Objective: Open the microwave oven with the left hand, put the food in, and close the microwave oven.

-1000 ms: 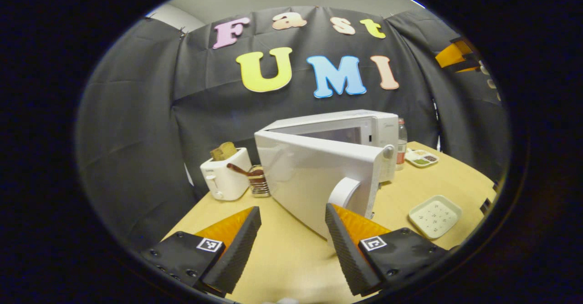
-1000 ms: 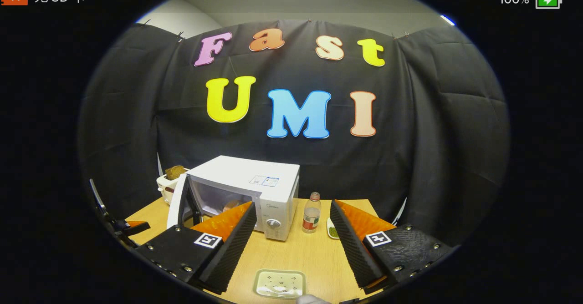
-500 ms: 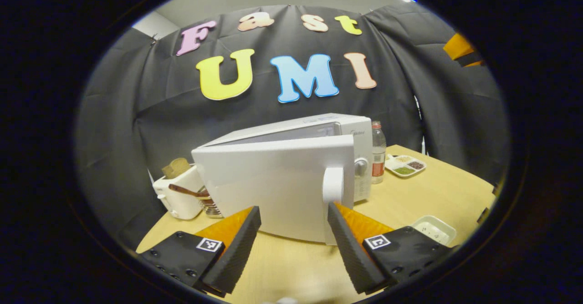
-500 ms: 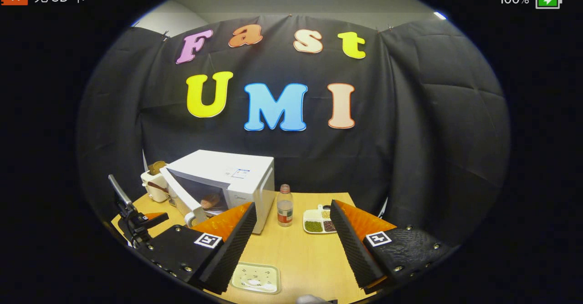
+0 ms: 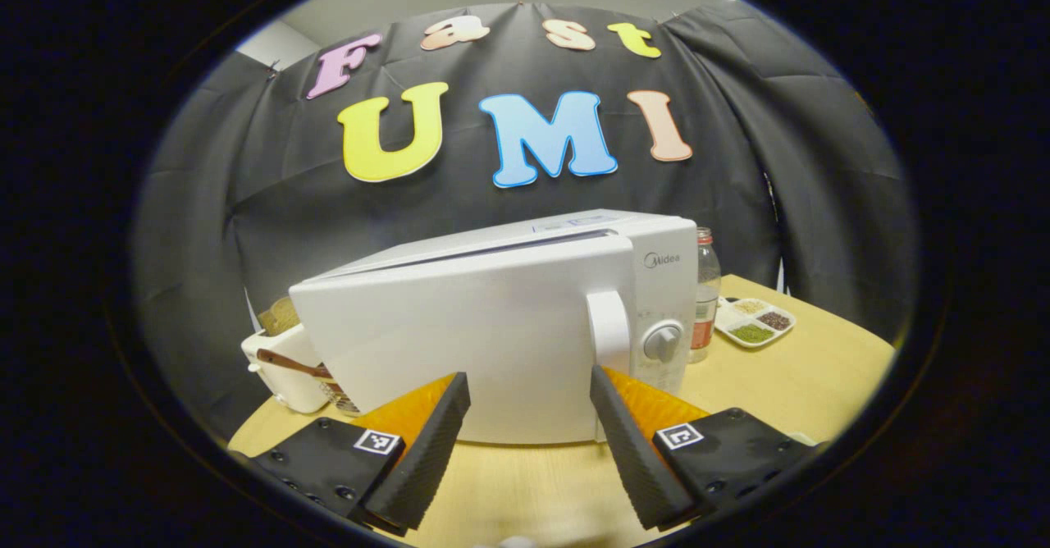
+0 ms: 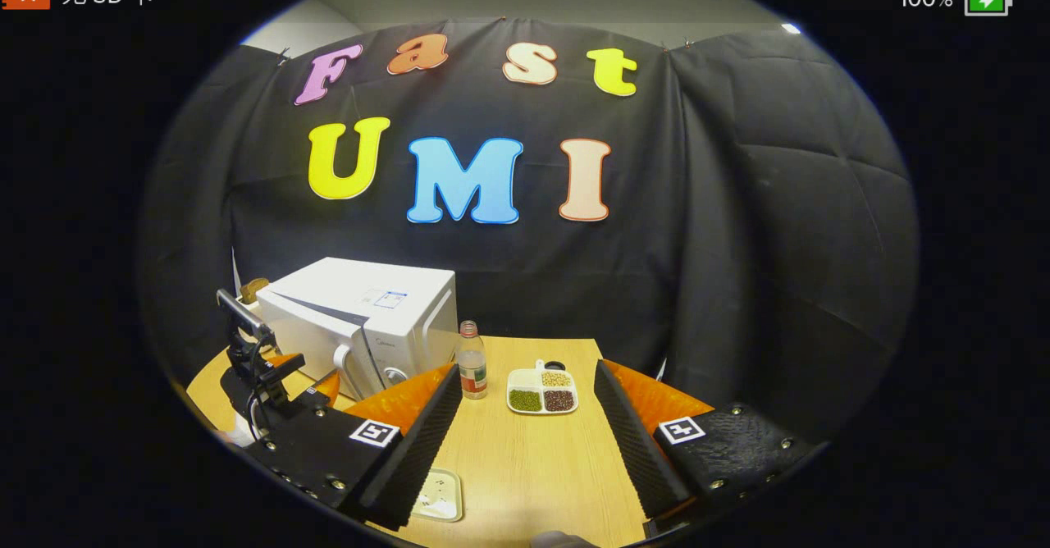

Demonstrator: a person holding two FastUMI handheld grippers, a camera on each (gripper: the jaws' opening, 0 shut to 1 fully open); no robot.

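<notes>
Since a moment ago the white boxy microwave's door (image 5: 459, 343) has swung nearly shut, directly ahead of our wide-open, empty left gripper (image 5: 525, 441).

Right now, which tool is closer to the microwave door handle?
Left. The left tool sits open right in front of the door handle, just short of it. The right tool hangs farther back over the table, off toward the divided dish.
</notes>
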